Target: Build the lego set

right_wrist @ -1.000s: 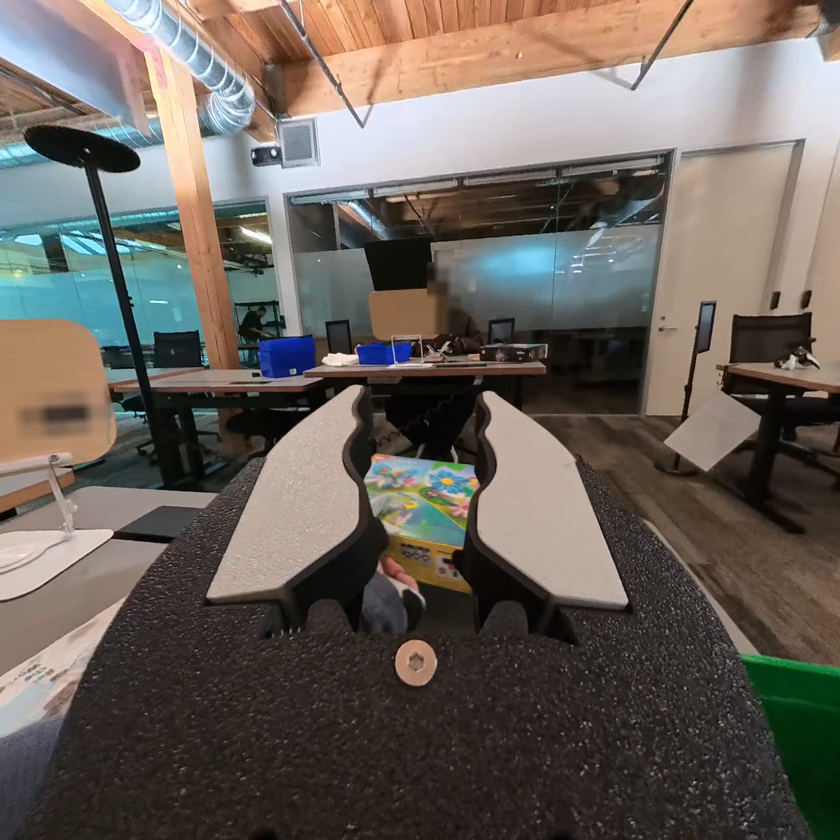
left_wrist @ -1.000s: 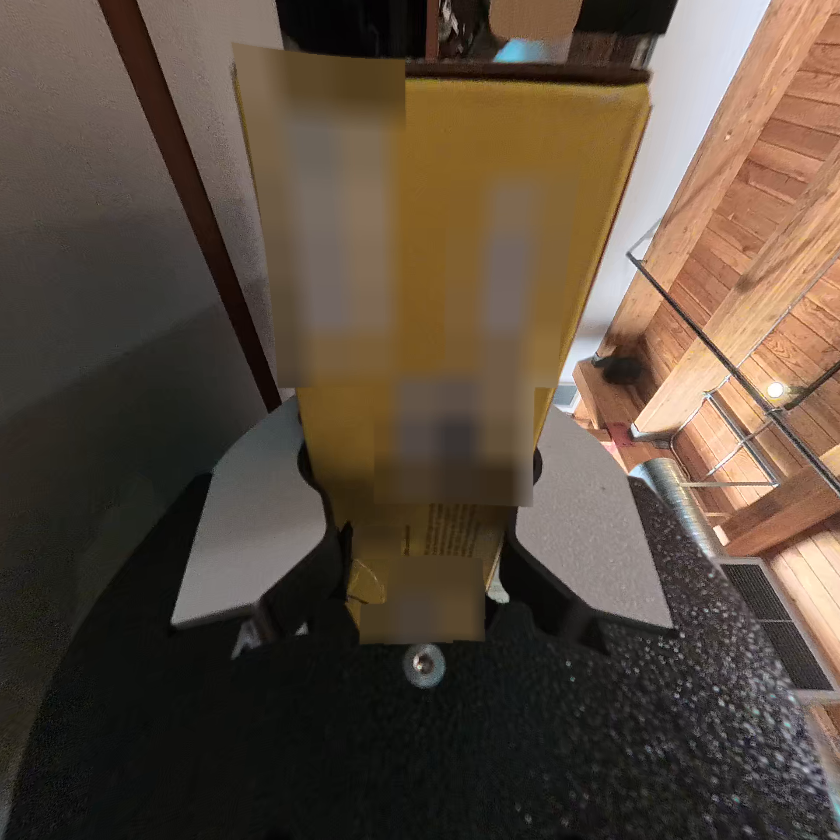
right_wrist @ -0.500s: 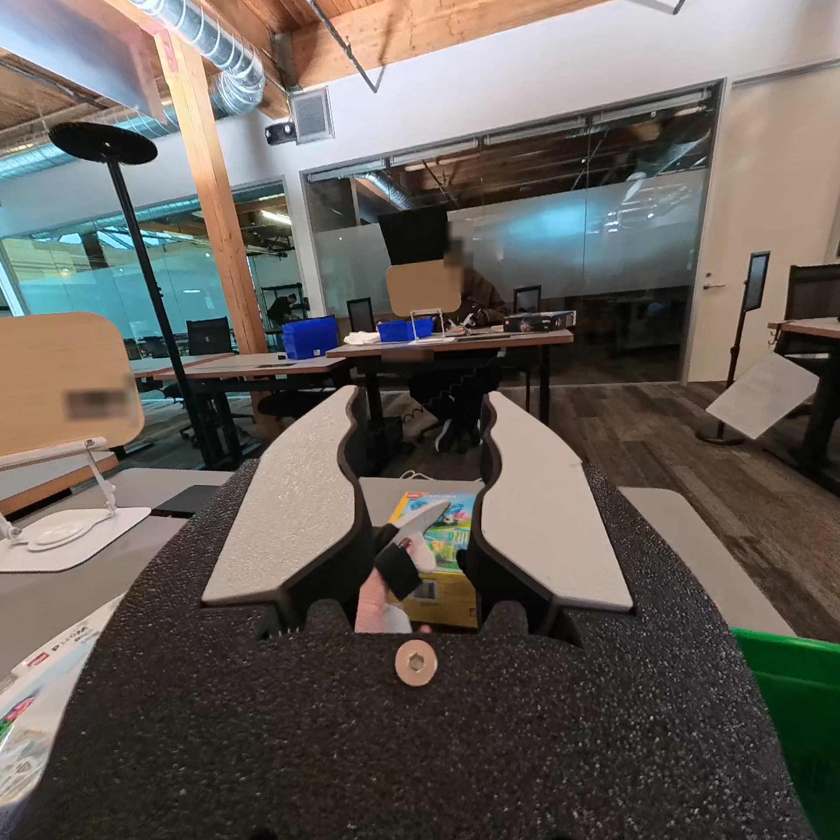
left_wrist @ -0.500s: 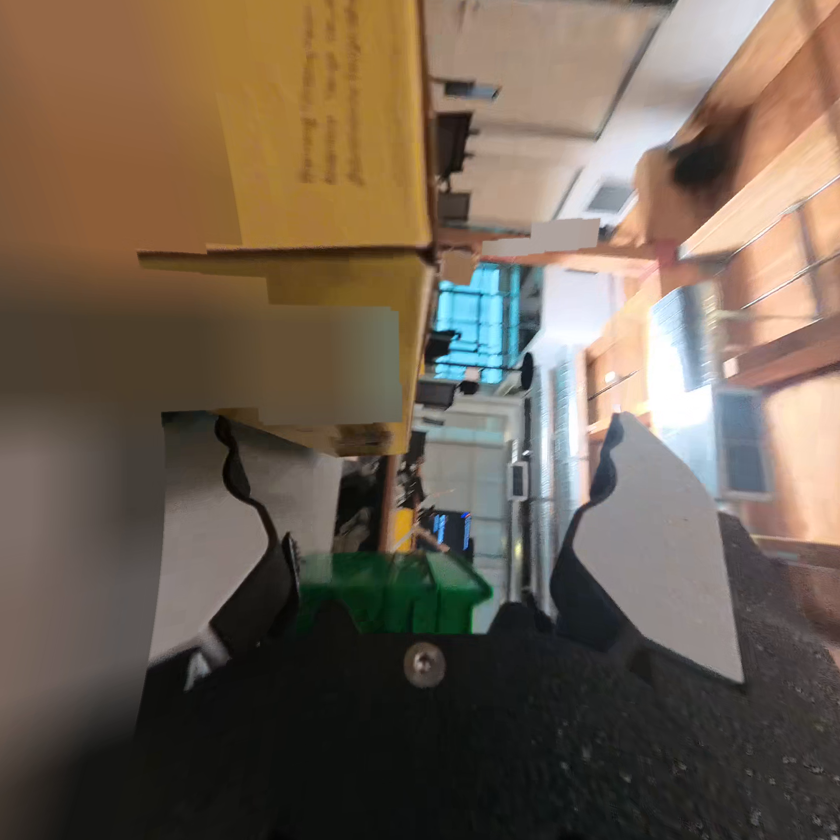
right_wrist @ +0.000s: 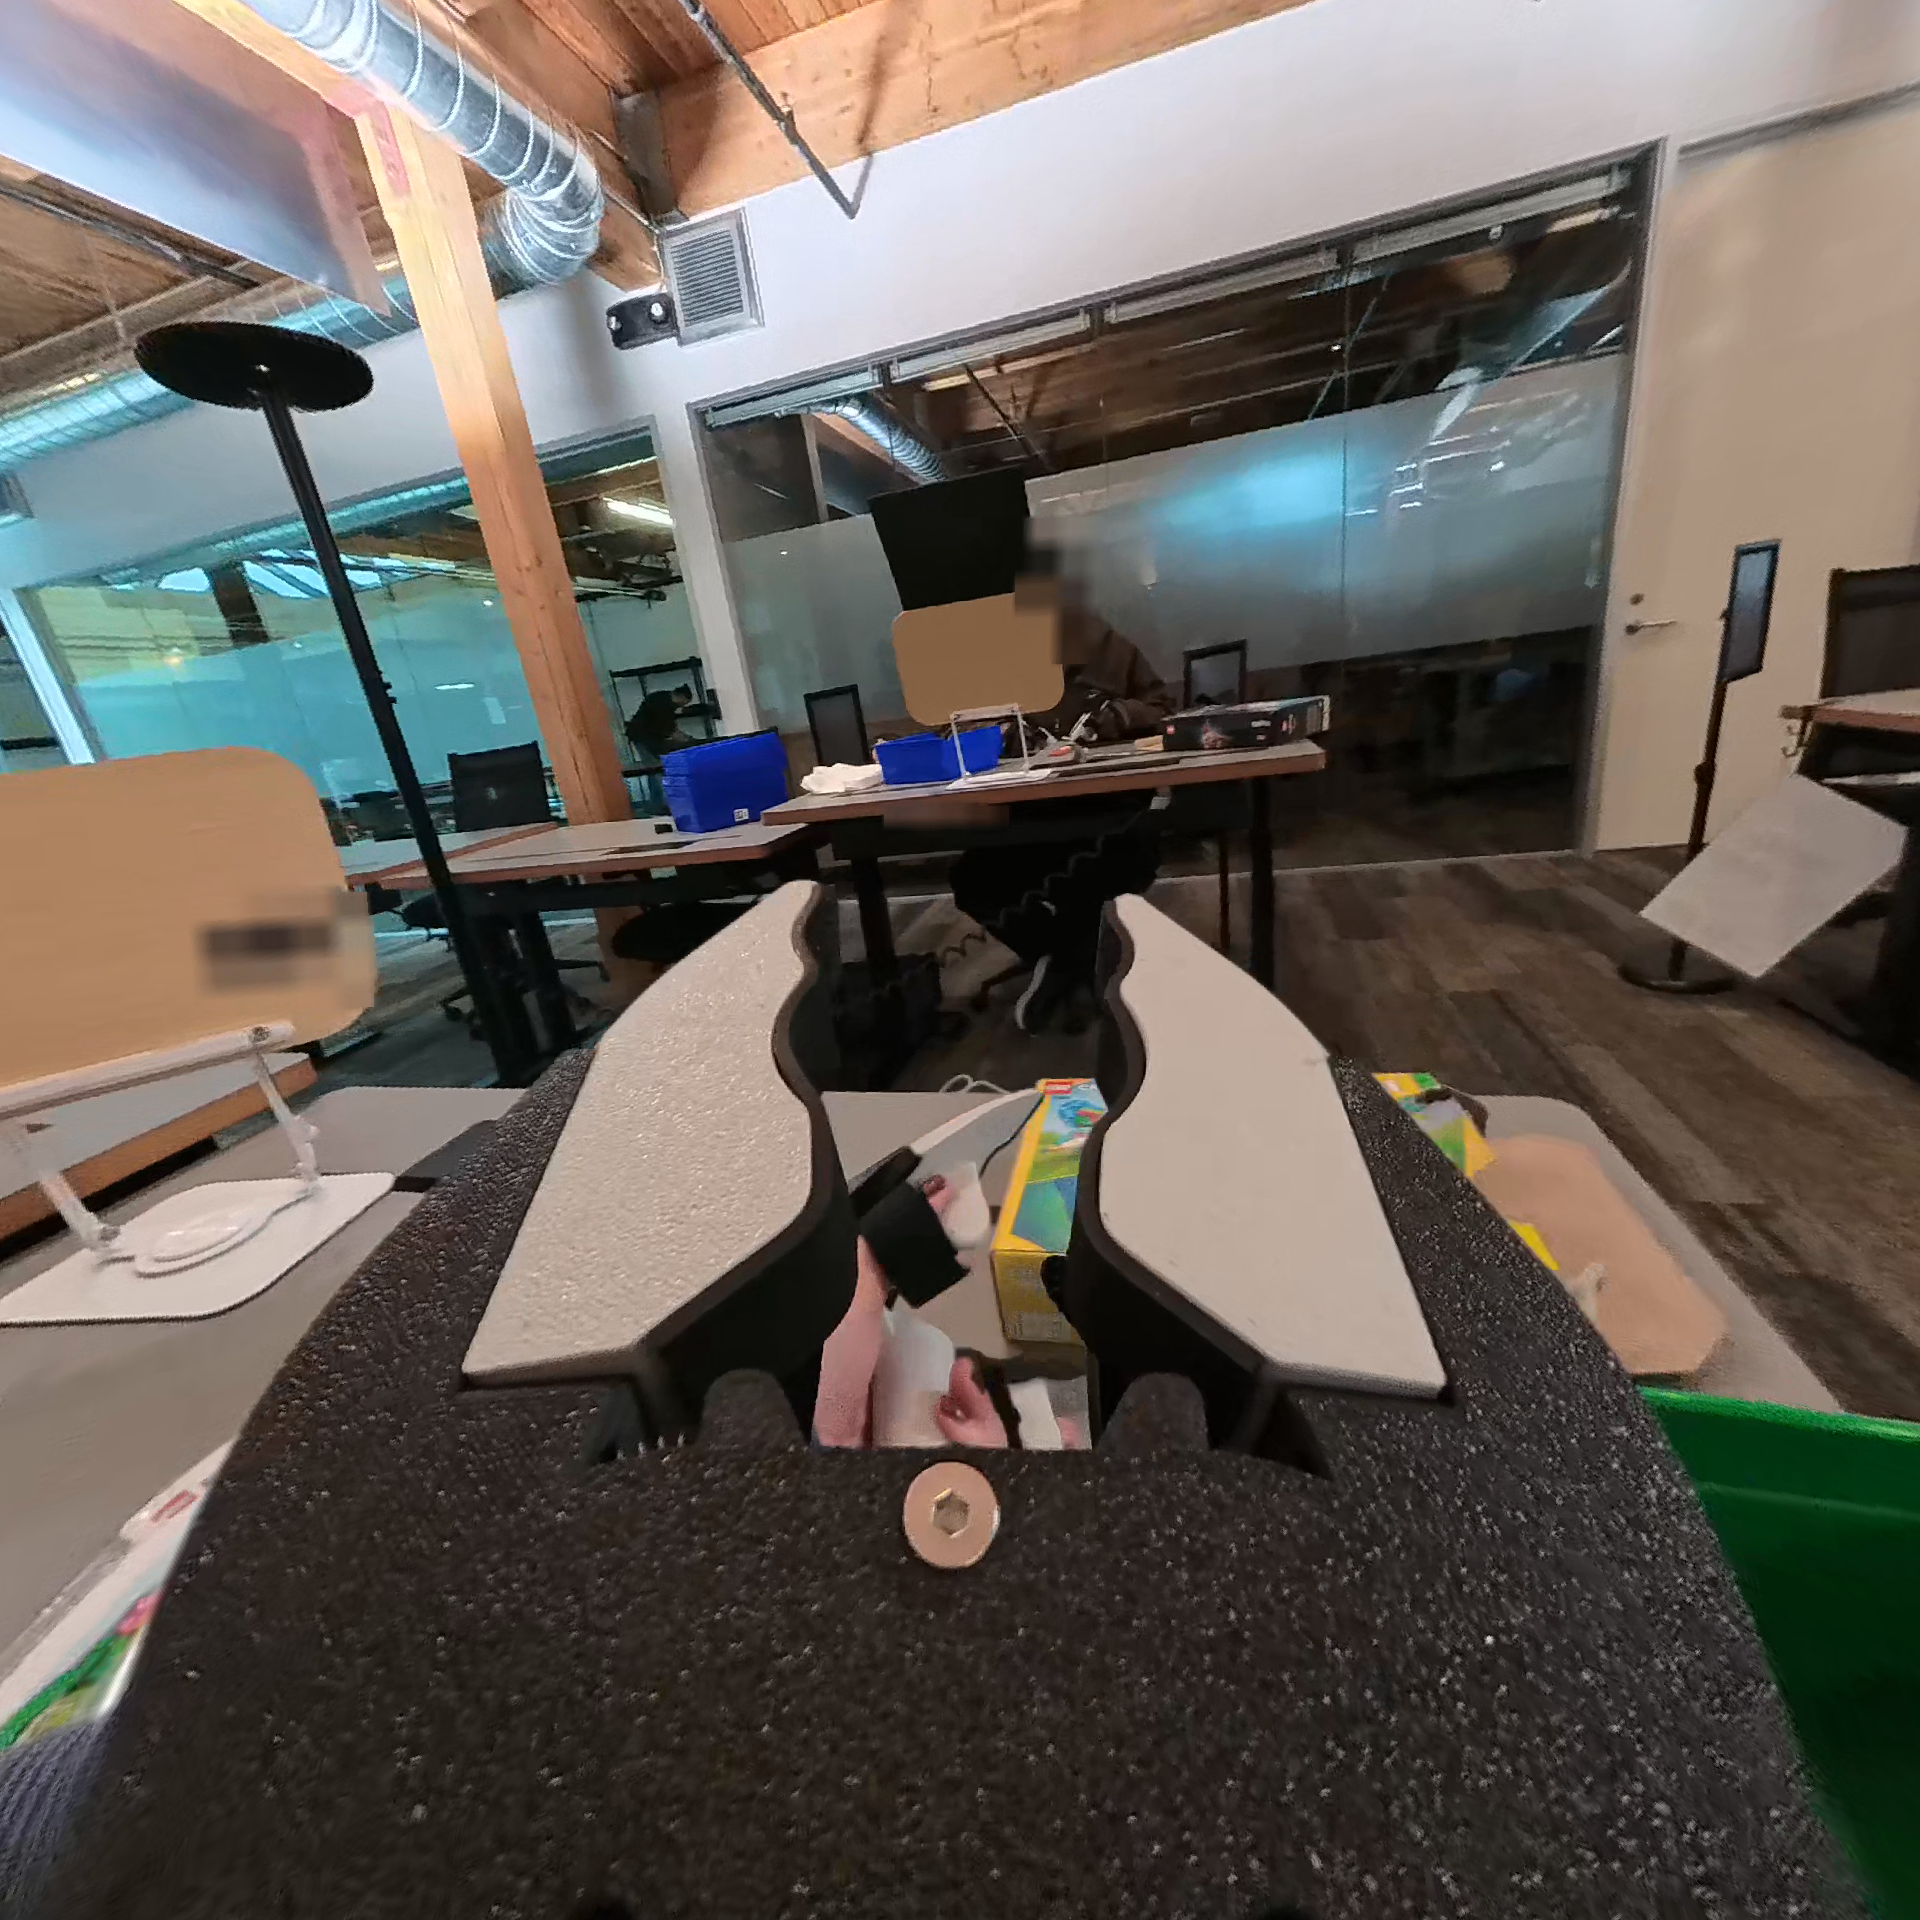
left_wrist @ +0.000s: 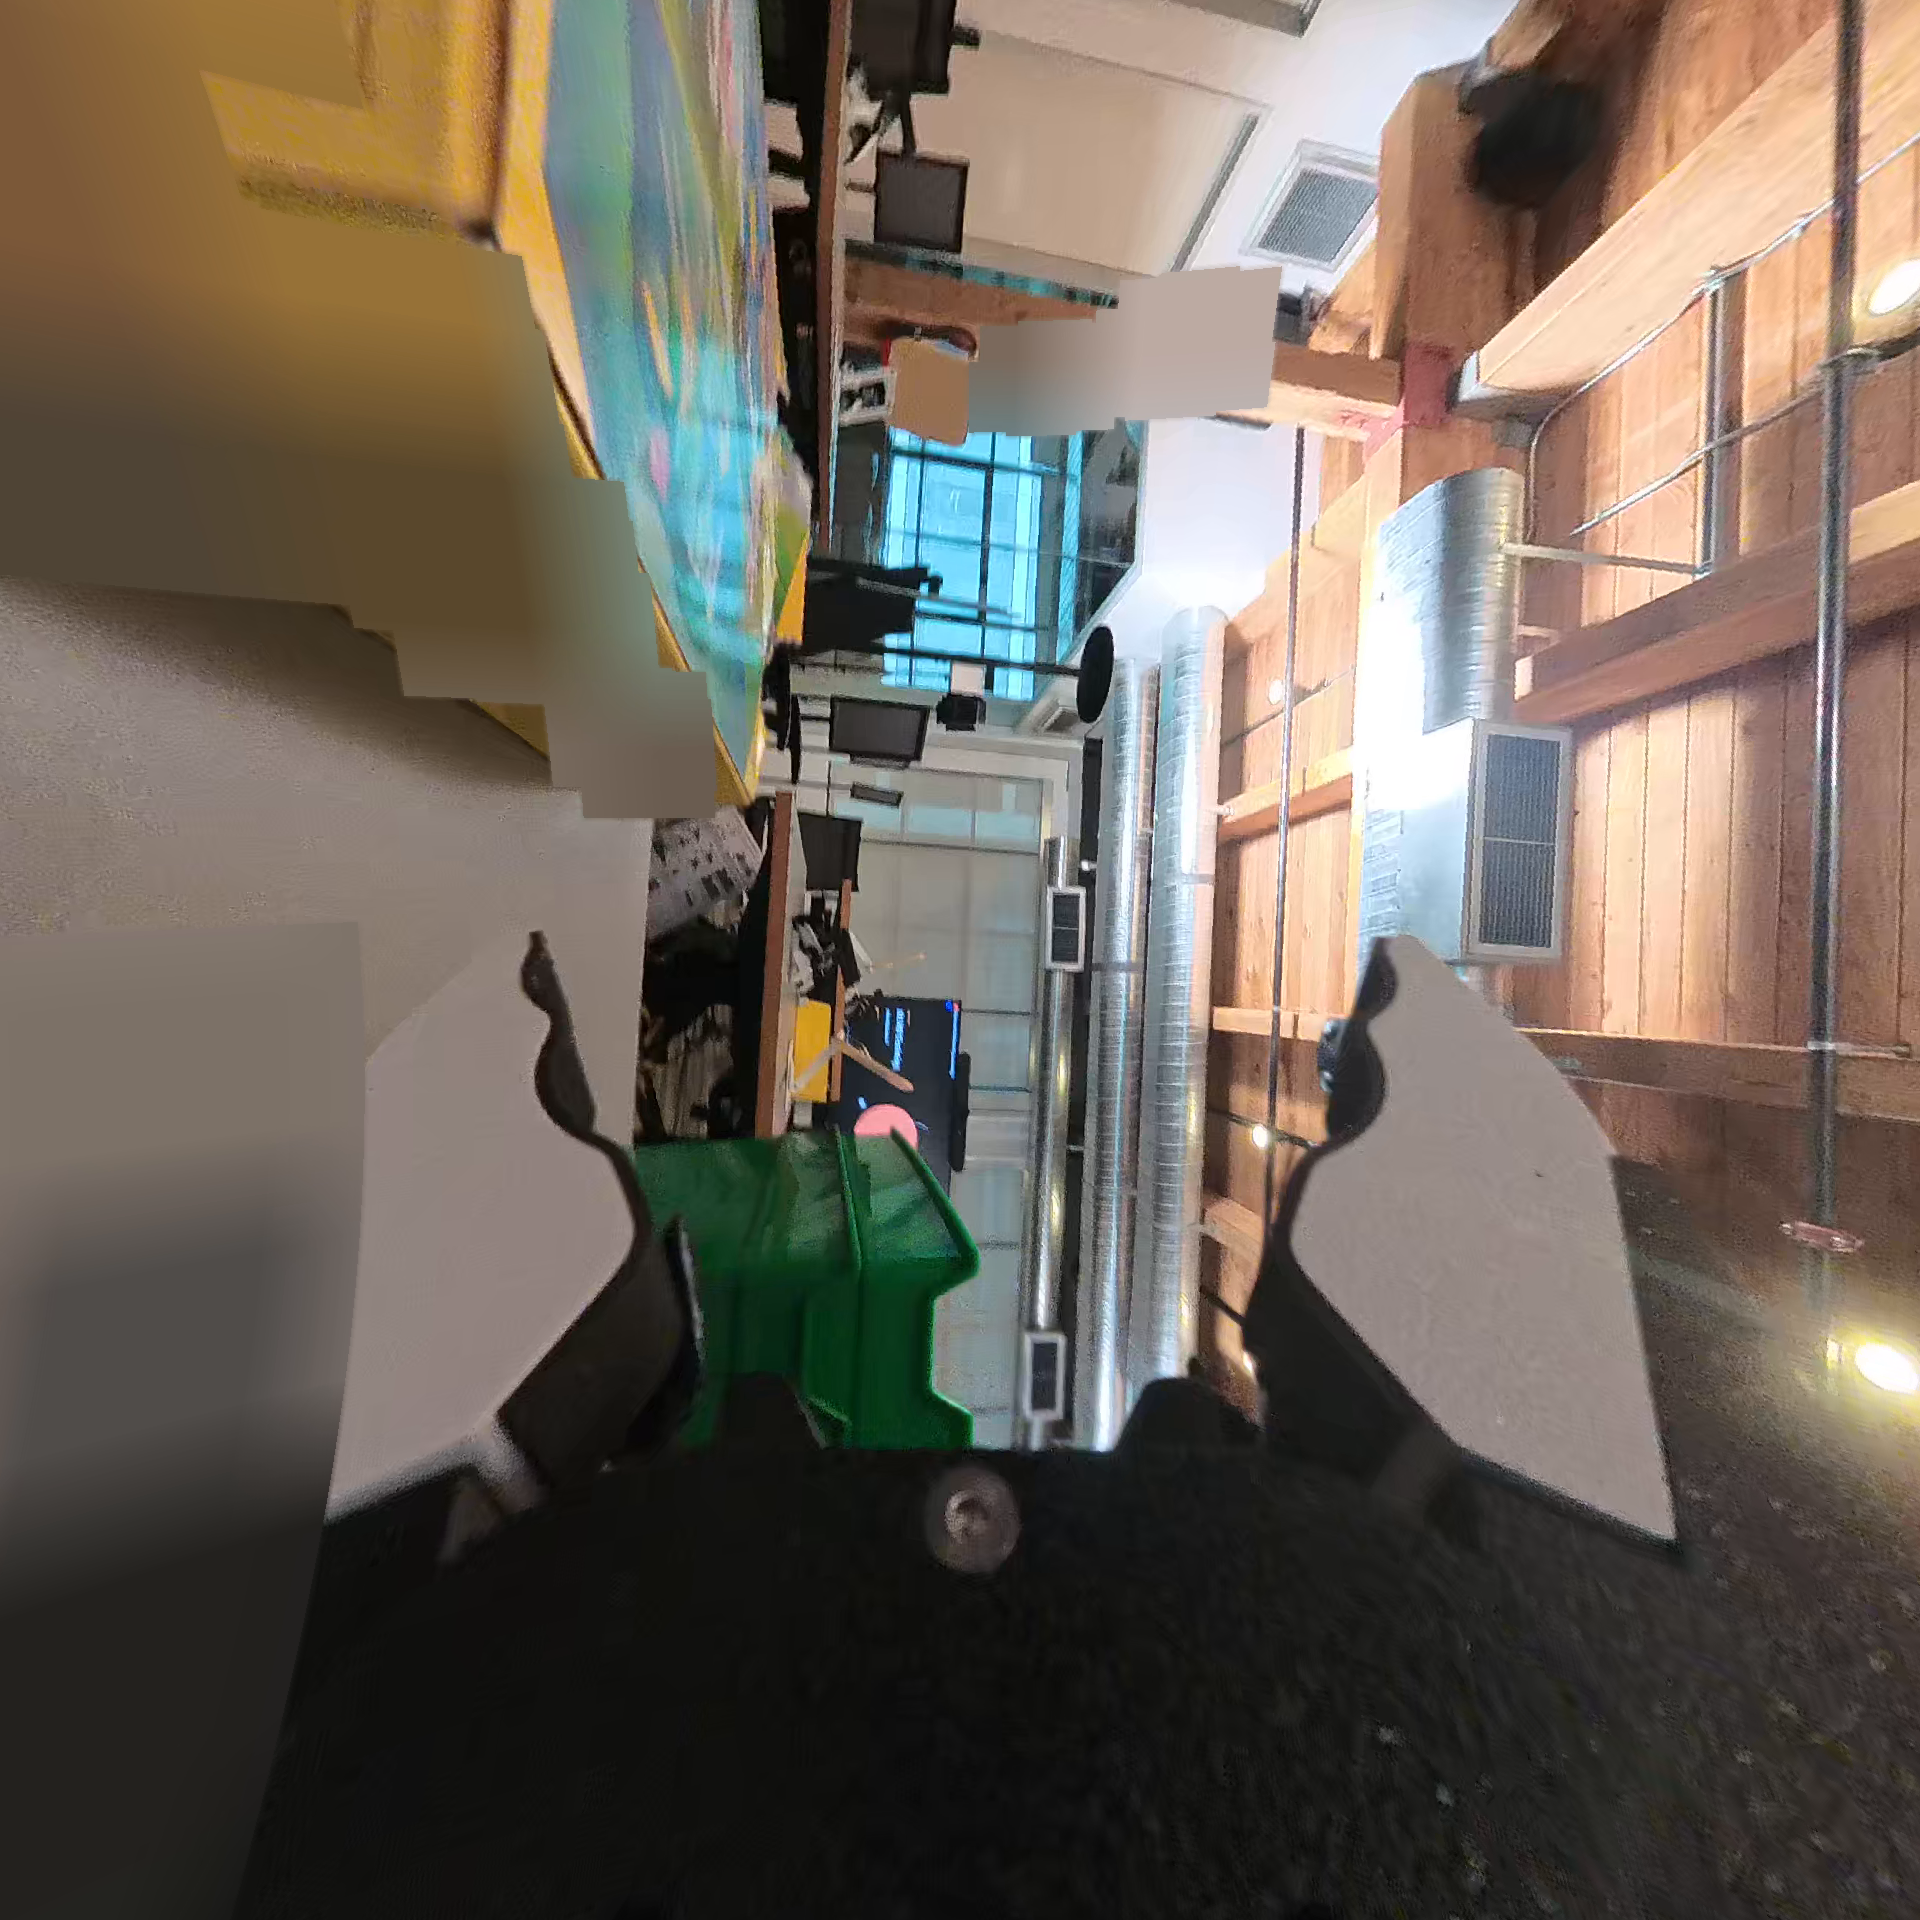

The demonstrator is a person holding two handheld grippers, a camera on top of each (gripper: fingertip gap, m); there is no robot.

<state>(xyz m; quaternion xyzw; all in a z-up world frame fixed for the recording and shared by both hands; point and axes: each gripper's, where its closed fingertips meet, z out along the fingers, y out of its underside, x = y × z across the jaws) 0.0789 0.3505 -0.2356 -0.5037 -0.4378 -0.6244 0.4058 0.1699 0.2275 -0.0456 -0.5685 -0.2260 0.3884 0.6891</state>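
Observation:
The yellow lego box (left_wrist: 665, 364) with a colourful picture face lies on the grey table (left_wrist: 260, 779), at the upper left of the rolled left wrist view. My left gripper (left_wrist: 961, 945) is wide open and empty, apart from the box. In the right wrist view the box (right_wrist: 1044, 1195) lies flat on the table (right_wrist: 894, 1112), seen through the gap between the fingers. My right gripper (right_wrist: 961, 899) is open and empty, held above the table. A person's hand (right_wrist: 894, 1382) holding the left gripper shows low in that gap.
A green bin (right_wrist: 1818, 1558) stands at the right and also shows between the left fingers (left_wrist: 810, 1268). A printed booklet (right_wrist: 104, 1621) lies at the lower left. A clear stand on a white base (right_wrist: 197, 1226) stands at the left. A person sits at a far desk.
My left gripper has let go of the yellow box, opened wide and drawn back from it. The box has come down to lie on the table. The right gripper has tilted slightly downward.

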